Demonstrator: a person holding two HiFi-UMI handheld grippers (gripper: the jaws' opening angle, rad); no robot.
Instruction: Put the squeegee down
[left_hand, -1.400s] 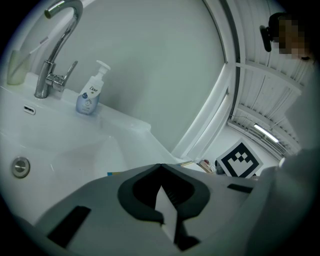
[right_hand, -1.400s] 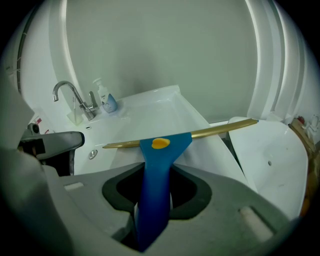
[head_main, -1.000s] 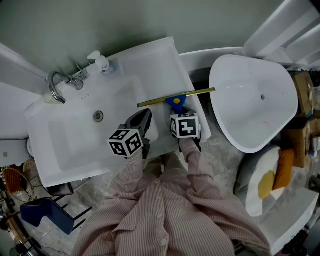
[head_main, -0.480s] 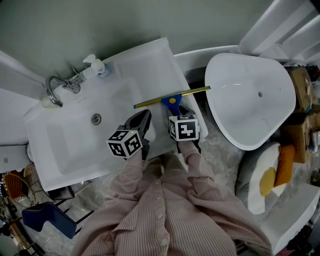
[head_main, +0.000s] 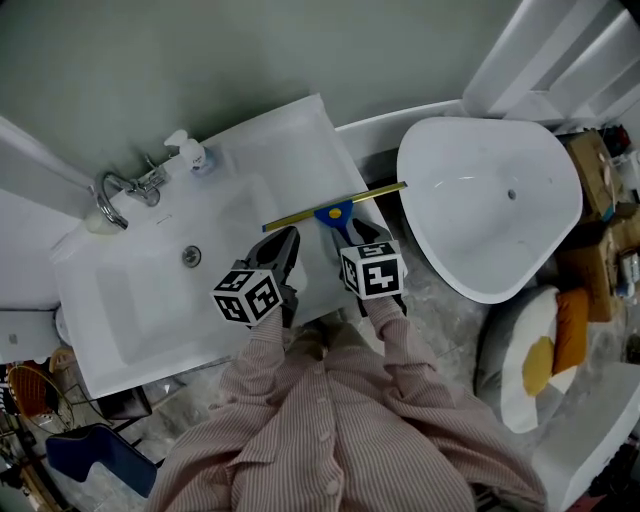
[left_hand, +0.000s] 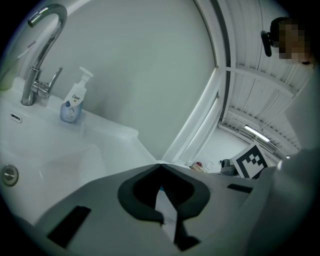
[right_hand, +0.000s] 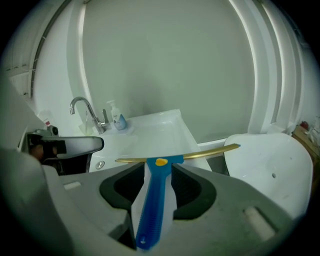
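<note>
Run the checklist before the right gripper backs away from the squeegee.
1. Right gripper jaws apart: ok.
2. Pads off the squeegee handle: ok, a gap shows on each side.
3. Squeegee lying flat on the sink ledge: cannot tell.
4. Blade wholly over the ledge: not ok, its right end sticks out past the sink's edge.
5. Left gripper clear of the squeegee: ok, shut, empty, off to its left.
</note>
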